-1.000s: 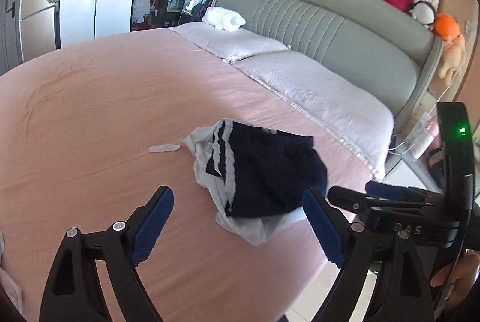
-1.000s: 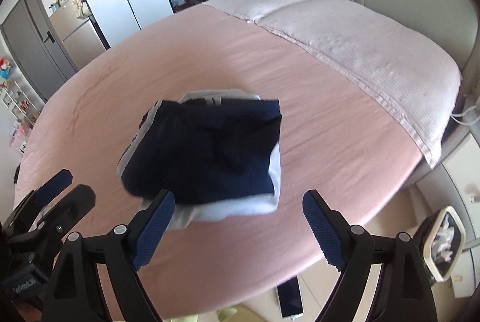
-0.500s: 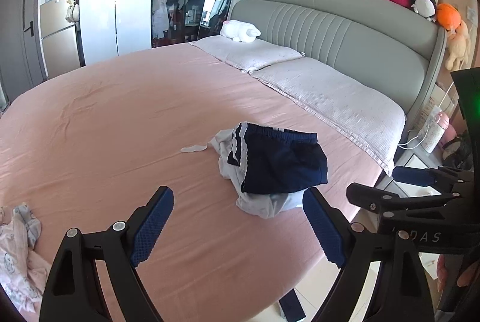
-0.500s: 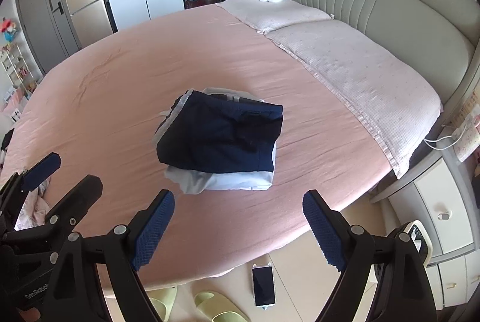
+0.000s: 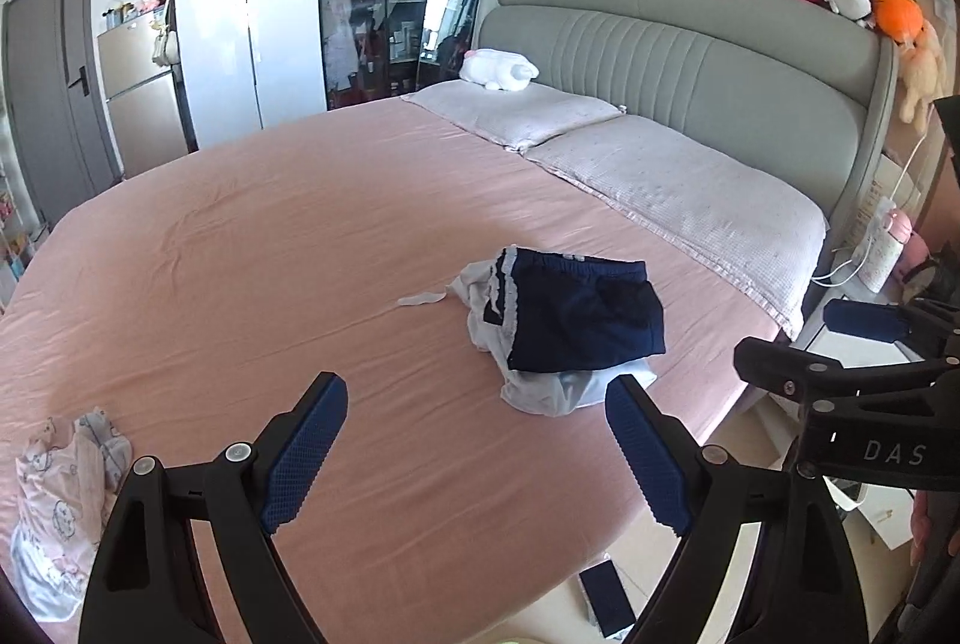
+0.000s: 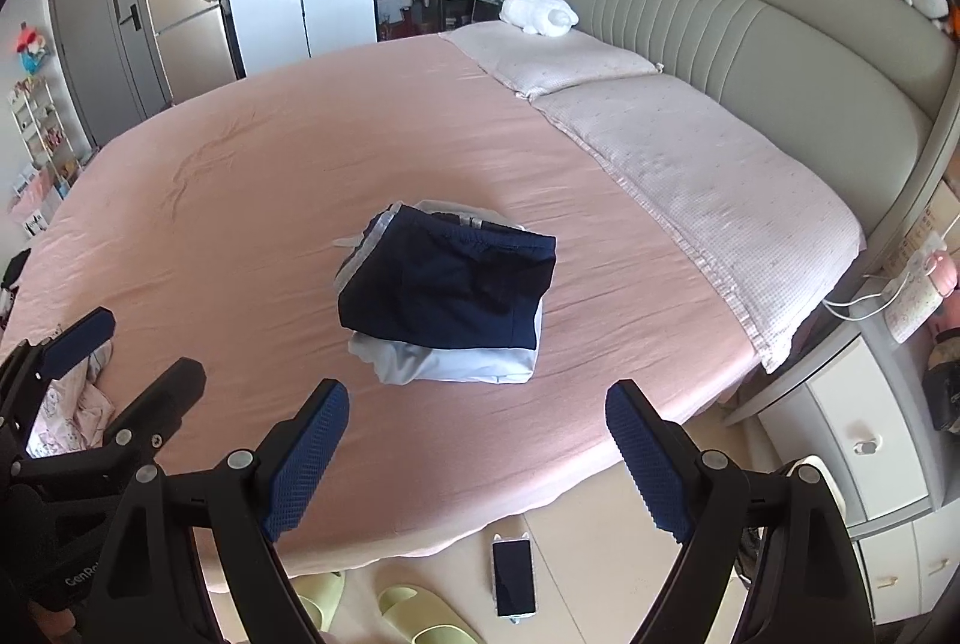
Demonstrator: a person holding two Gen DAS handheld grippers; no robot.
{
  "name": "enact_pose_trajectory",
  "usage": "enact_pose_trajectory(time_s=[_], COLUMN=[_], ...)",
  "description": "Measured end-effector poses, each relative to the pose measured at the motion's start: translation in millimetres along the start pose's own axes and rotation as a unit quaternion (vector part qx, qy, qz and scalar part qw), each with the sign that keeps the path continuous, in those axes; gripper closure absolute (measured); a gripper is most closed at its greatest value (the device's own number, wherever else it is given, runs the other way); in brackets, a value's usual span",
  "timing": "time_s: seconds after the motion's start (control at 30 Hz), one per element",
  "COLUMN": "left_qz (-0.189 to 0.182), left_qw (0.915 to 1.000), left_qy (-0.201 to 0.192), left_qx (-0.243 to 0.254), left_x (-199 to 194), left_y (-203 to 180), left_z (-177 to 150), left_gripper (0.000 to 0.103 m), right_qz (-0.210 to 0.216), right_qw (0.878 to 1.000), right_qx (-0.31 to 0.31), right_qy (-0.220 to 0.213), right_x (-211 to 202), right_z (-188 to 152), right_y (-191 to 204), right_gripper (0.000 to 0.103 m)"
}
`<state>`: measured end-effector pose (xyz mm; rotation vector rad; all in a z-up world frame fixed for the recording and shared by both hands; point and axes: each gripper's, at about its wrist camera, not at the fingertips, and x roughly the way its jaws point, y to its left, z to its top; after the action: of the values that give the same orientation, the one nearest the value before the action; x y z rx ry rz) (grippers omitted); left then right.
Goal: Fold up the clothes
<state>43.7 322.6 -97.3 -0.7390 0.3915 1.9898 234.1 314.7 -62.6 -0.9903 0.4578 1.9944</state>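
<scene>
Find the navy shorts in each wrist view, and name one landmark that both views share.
Left wrist: navy shorts right of centre, on a white garment.
Right wrist: navy shorts near centre, above the open jaws.
Shared landmark: white plush toy on the far pillow.

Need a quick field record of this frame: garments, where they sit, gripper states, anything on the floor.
surface: pink round bed
folded stack: navy shorts on top of a folded white garment, near the bed's front edge
unfolded item: pink-and-white printed garment, crumpled at the bed's left edge
left gripper: open, empty, off the stack
right gripper: open, empty, off the stack
floor: black phone, pale green slippers
</scene>
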Motion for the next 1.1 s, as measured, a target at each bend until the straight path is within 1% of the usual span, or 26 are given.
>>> enact_pose_trajectory(time_s=[0.07,0.2,0.33,0.5,0.63,0.77,1.1], left_qz=[-0.001,-0.038,-0.028,-0.045,-0.041,-0.051,-0.054], left_qw=[1.0,0.999,0.9996,0.9989,0.9988,0.9981,0.9977], left_qy=[-0.004,-0.004,-0.006,0.009,0.012,0.018,0.024], left_qx=[-0.004,-0.022,-0.004,0.004,0.022,0.03,0.033], left_x=[-3,-8,-12,-10,-11,-11,-10], left_y=[1,2,-8,-15,-23,-27,-29], left_z=[-1,-3,-3,-5,-6,-7,-9], left_gripper=[0.015,0.015,0.015,0.015,0.015,0.015,0.015], right_qz=[-0.007,-0.009,-0.022,-0.033,-0.043,-0.043,-0.054], right_qw=[1.0,1.0,1.0,0.999,0.999,0.999,0.998], right_qx=[-0.006,-0.013,-0.015,-0.011,-0.012,-0.016,-0.02], right_qy=[0.0,0.001,0.004,0.005,0.008,0.01,0.014], right_x=[-1,-3,-3,-4,-5,-6,-5], right_z=[-1,-1,-2,-2,-2,-3,-5], right_y=[3,7,7,1,-1,0,0], right_gripper=[0.015,0.015,0.015,0.015,0.015,0.015,0.015])
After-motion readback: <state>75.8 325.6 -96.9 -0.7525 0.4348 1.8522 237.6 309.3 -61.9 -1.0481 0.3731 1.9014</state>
